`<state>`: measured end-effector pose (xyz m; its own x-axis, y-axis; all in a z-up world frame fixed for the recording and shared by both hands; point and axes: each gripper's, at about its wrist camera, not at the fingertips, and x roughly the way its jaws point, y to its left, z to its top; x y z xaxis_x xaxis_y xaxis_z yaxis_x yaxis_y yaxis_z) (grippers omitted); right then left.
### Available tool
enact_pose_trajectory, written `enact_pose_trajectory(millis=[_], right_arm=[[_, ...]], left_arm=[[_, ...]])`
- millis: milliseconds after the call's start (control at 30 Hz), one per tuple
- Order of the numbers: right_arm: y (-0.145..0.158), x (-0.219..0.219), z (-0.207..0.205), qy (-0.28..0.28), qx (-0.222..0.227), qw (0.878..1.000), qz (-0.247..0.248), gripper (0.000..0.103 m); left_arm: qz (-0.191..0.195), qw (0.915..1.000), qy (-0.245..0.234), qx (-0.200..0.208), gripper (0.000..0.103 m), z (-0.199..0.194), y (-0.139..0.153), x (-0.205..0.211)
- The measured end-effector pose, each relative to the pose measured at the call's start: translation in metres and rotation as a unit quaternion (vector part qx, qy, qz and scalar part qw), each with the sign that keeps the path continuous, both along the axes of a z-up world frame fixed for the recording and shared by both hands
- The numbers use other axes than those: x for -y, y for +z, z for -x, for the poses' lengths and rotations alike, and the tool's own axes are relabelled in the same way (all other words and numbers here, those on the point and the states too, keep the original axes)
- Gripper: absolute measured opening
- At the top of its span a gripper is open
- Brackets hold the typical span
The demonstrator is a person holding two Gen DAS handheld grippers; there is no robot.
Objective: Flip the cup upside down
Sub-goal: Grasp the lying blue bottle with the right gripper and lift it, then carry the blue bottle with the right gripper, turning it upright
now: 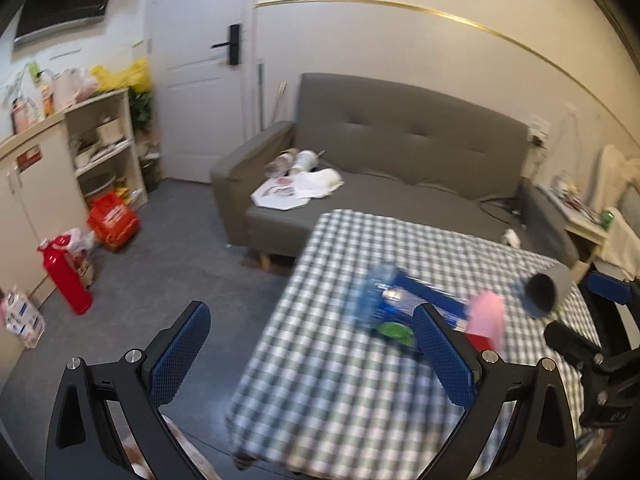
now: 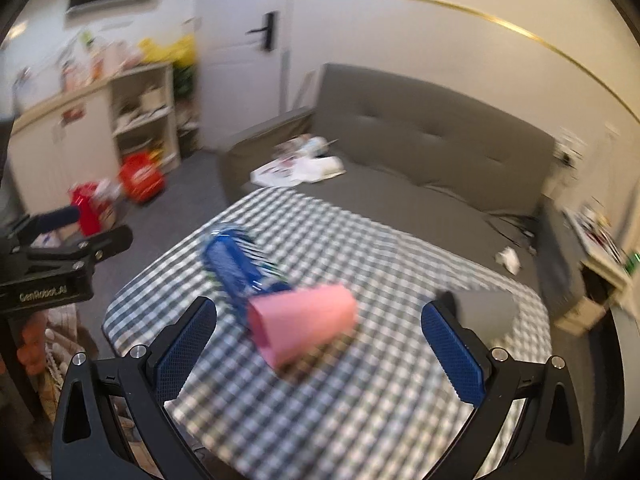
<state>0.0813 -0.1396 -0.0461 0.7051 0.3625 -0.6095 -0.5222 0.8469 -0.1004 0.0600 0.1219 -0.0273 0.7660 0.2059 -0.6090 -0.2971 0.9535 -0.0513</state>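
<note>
Left wrist view: your left hand-held gripper (image 1: pixel 312 344) has its 2 blue pads spread wide with nothing between them, and it hangs over the near left edge of the tabletop (image 1: pixel 360 400), so its left pad sits above bare floor (image 1: pixel 160 272). The checked cloth drops off at the near left corner. On the cloth you see a blurred blue pack (image 1: pixel 400 300), a pink cup (image 1: pixel 486 316) lying just beside it, and a grey cup (image 1: pixel 550 288) on its side close to the far right edge, dark mouth facing you. The right hand-held gripper (image 1: pixel 588 308) is at the right border near the grey cup. A grey sofa (image 1: pixel 400 152) runs along the far edge.

Right wrist view: your right hand-held gripper (image 2: pixel 320 336) is also spread apart and empty. The pink cup (image 2: pixel 302 324) lies on its side between the pads, touching neither, with open cloth around and in front of it. The grey cup (image 2: pixel 486 308) lies just behind the right pad, by the right edge of the tabletop (image 2: pixel 360 420). The blue pack (image 2: pixel 236 264) lies beyond the pink cup.
</note>
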Motion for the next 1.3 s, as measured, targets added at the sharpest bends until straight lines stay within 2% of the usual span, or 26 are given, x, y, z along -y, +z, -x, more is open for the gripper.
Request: enact_pose_trajectory(millis=[133,333,533,633,767,867,967,1067,1133,1300], right_arm=[[-0.015,-0.044,-0.025,0.054,-0.031,0.997,0.037,0.103],[-0.047,-0.108,-0.063,0.109,-0.073,0.985,0.109,0.103],[-0.081,-0.148,-0.09,0.123,-0.113,0.971,0.17,0.103],[-0.09,-0.155,-0.096,0.123,-0.118,0.968,0.183,0.102],[-0.099,-0.163,-0.104,0.121,-0.126,0.965,0.196,0.095],[-0.103,-0.167,-0.107,0.125,-0.135,0.964,0.194,0.083],[-0.1,-0.169,-0.106,0.12,-0.128,0.966,0.192,0.082],[-0.088,-0.167,-0.103,0.11,-0.119,0.972,0.169,0.081],[-0.075,-0.163,-0.102,0.099,-0.111,0.977,0.152,0.078],[-0.036,-0.147,-0.093,0.075,-0.095,0.988,0.096,0.077]], left_arm=[[-0.007,0.9997,0.023,-0.011,0.103,-0.014,-0.005,-0.021],[0.001,0.9992,0.022,-0.032,0.103,-0.039,-0.022,-0.038],[0.024,0.9969,0.041,-0.062,0.103,-0.054,-0.04,-0.061],[0.034,0.9959,0.047,-0.07,0.103,-0.057,-0.045,-0.068],[0.043,0.995,0.048,-0.076,0.103,-0.059,-0.049,-0.072],[0.045,0.995,0.047,-0.076,0.103,-0.058,-0.049,-0.072],[0.044,0.995,0.048,-0.075,0.103,-0.058,-0.049,-0.072],[0.044,0.9952,0.051,-0.071,0.103,-0.055,-0.048,-0.072],[0.043,0.9955,0.052,-0.067,0.103,-0.053,-0.046,-0.071],[0.033,0.9965,0.051,-0.057,0.103,-0.049,-0.039,-0.062]])
